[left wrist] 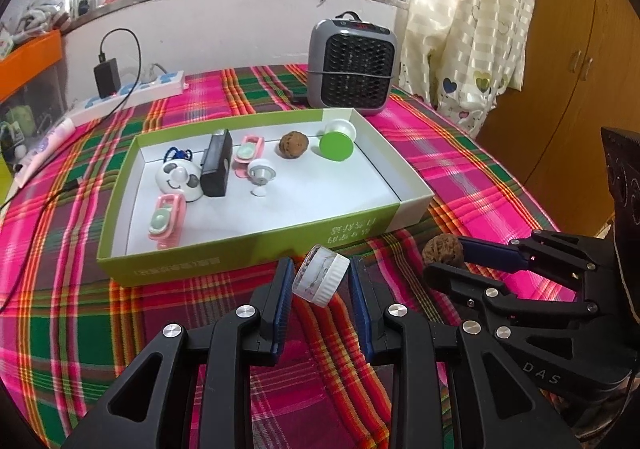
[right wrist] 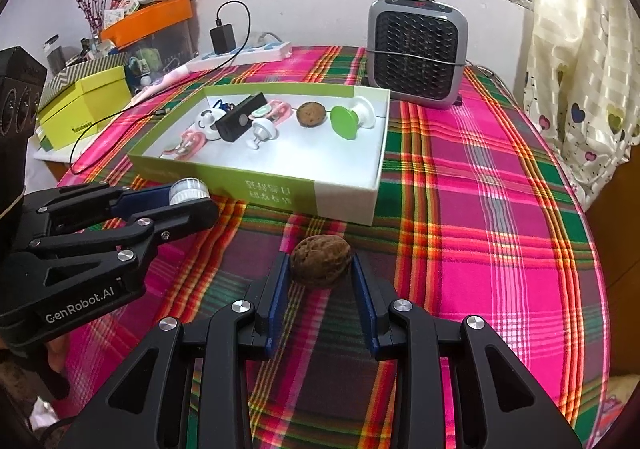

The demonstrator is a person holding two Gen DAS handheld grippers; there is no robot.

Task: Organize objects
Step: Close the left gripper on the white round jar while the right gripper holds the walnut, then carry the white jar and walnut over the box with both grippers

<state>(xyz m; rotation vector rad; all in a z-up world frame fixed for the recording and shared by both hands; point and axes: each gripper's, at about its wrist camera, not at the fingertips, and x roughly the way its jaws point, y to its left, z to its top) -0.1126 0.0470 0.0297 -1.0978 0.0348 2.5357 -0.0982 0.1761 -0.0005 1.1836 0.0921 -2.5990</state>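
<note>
A: Left claw point(left wrist: 320, 281) first. What sits between its fingers?

B: A small white-capped jar point(left wrist: 320, 275), tilted, cap toward the right. Both blue pads press its sides, so the claw is clamped on it. The jar hangs just near of the box's front wall, clear of the cloth.

A: And from the right wrist view?

B: The same claw point(right wrist: 188, 195) enters from the left edge; the jar's ribbed white cap point(right wrist: 188, 191) shows at its tip, beside the box's near-left corner.

A: Right claw point(right wrist: 320, 269)?

B: Clamped on a walnut point(right wrist: 321, 261). The nut fills the gap between the pad tips, touching both. It sits low over the plaid cloth point(right wrist: 500, 233); whether it touches the cloth cannot be told. It lies near of the box's front wall, toward the right end.

A: Confirmed in the left view?

B: Yes. The right claw point(left wrist: 444, 257) reaches in from the right with the walnut point(left wrist: 442, 251) at its tip, near the box's near-right corner.

A: The box itself?

B: A shallow green-and-white box point(left wrist: 248, 249) on the surface, open top. Inside: a second walnut point(left wrist: 294, 145) far right of centre, a green-topped white knob point(left wrist: 337, 147) to its right, a black block point(left wrist: 217, 165) upright at centre, a white smiley-faced toy point(left wrist: 178, 179) left of it, two pink clips point(left wrist: 168, 221), and a small white suction knob point(left wrist: 261, 173).

A: Beyond the box?

B: A grey heater point(left wrist: 352, 67) at the far right, a power strip point(left wrist: 132, 93) at the far left.
</note>
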